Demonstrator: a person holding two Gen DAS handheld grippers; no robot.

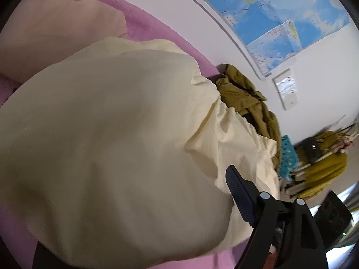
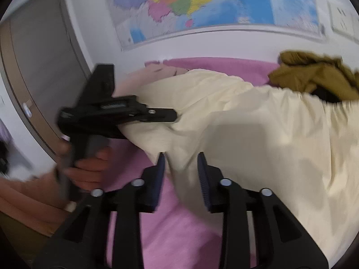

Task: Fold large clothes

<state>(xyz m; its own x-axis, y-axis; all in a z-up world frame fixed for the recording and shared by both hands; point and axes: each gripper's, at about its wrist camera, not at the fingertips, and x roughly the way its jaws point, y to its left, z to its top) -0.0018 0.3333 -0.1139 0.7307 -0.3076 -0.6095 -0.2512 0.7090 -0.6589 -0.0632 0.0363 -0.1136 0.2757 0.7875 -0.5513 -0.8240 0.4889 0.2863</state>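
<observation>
A large cream garment (image 1: 116, 139) lies spread over a pink bed sheet (image 1: 152, 29); it also shows in the right wrist view (image 2: 258, 139). My left gripper (image 2: 174, 115) is shut on the cream garment's edge, seen from the side in the right wrist view. In its own view only one blue-padded finger (image 1: 240, 195) shows; the other is hidden behind the cloth. My right gripper (image 2: 181, 165) is open, its blue pads either side of a fold at the garment's near corner.
An olive-brown garment (image 1: 246, 98) is bunched at the bed's far side by the wall (image 2: 314, 76). A pale pink pillow (image 1: 56, 29) lies beyond the cream garment. A map (image 2: 202, 4) hangs on the wall. A door (image 2: 40, 67) stands at left. A cluttered rack (image 1: 318, 163) stands past the bed.
</observation>
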